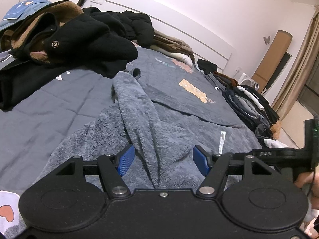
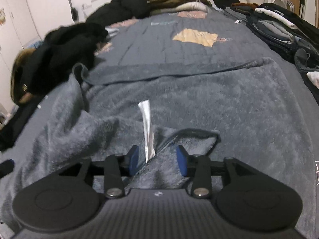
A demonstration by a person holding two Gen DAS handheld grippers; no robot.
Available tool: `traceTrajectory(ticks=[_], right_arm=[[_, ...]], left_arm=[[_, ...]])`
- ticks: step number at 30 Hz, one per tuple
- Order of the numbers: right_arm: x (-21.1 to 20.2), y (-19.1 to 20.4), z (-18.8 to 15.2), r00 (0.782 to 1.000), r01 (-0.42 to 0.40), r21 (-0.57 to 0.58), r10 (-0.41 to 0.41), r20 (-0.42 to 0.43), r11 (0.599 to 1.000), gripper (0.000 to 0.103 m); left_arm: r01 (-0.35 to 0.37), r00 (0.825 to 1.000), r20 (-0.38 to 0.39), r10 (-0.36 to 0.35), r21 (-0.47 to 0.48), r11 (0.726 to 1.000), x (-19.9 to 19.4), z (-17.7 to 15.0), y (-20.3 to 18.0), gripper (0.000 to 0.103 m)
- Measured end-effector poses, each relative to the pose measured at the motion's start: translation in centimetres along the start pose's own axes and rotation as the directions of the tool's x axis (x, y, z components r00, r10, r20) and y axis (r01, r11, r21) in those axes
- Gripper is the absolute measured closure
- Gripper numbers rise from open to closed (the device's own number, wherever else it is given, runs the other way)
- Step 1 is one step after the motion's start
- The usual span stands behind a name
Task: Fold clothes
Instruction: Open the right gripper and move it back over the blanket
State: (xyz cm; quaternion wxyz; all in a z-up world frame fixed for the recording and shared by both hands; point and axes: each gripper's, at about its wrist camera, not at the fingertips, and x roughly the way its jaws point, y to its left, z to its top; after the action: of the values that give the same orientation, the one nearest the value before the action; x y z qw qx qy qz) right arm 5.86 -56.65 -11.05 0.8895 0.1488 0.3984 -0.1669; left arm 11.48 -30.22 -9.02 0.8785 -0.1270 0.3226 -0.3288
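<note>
A grey fleece garment (image 1: 159,123) lies spread on the bed, and one of its sleeves (image 1: 131,91) runs away toward the headboard. My left gripper (image 1: 163,159) hovers open just above the sleeve's near end, one blue pad on either side of the fold. In the right wrist view the same fleece garment (image 2: 219,99) fills the middle. My right gripper (image 2: 158,159) is open, with a hemmed edge of the fleece and a white care label (image 2: 146,123) rising between its fingers. That label (image 1: 222,141) also shows in the left wrist view.
A heap of black coats with brown lining (image 1: 65,39) sits on the left of the bed. Folded clothes (image 1: 249,101) are stacked along the right edge. The blue-grey quilt (image 2: 191,47) stretches to more garments at the headboard. A hand (image 1: 305,179) holds a black tool at the right.
</note>
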Motion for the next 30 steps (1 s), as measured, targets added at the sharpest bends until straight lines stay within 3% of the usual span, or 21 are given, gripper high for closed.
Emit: traceTrajectory(ticks=[5, 11, 14, 15, 16, 18, 21, 30], right_arm=[[2.6, 1.4, -0.4, 0.994, 0.088, -0.04, -0.09, -0.056, 0.995, 0.058], [5.8, 2.6, -0.7, 0.973, 0.189, -0.089, -0.199, -0.121, 0.978, 0.057], [6.7, 3.0, -1.4, 0.97, 0.19, -0.135, -0.207, -0.131, 0.972, 0.057], [6.9, 3.2, -1.6, 0.969, 0.189, -0.156, -0.21, -0.13, 0.97, 0.062], [6.8, 3.2, -1.8, 0.971, 0.177, -0.16, -0.199, -0.131, 0.971, 0.065], [6.6, 3.1, -2.1, 0.976, 0.151, -0.163, -0.173, -0.133, 0.975, 0.088], [5.5, 2.6, -1.9, 0.981, 0.141, -0.144, -0.158, -0.116, 0.979, 0.101], [-2.4, -2.9, -0.6, 0.999, 0.045, 0.074, -0.047, 0.017, 0.996, 0.102]], left_arm=[[0.003, 1.0, 0.002, -0.003, -0.002, 1.0, -0.1, 0.0, -0.1, 0.039], [0.01, 1.0, 0.006, -0.01, -0.008, 1.0, -0.2, 0.1, 0.0, 0.039], [0.012, 1.0, 0.007, -0.012, -0.01, 1.0, -0.2, 0.2, 0.1, 0.039], [0.012, 1.0, 0.007, -0.012, -0.011, 1.0, -0.2, 0.2, 0.1, 0.039], [0.012, 1.0, 0.008, -0.012, -0.011, 1.0, -0.3, 0.2, 0.1, 0.039], [0.013, 1.0, 0.008, -0.013, -0.014, 1.0, -0.3, 0.3, 0.2, 0.039], [0.013, 1.0, 0.009, -0.013, -0.014, 1.0, -0.3, 0.3, 0.1, 0.039], [0.011, 1.0, 0.01, -0.011, -0.008, 1.0, -0.3, 0.2, -0.1, 0.039]])
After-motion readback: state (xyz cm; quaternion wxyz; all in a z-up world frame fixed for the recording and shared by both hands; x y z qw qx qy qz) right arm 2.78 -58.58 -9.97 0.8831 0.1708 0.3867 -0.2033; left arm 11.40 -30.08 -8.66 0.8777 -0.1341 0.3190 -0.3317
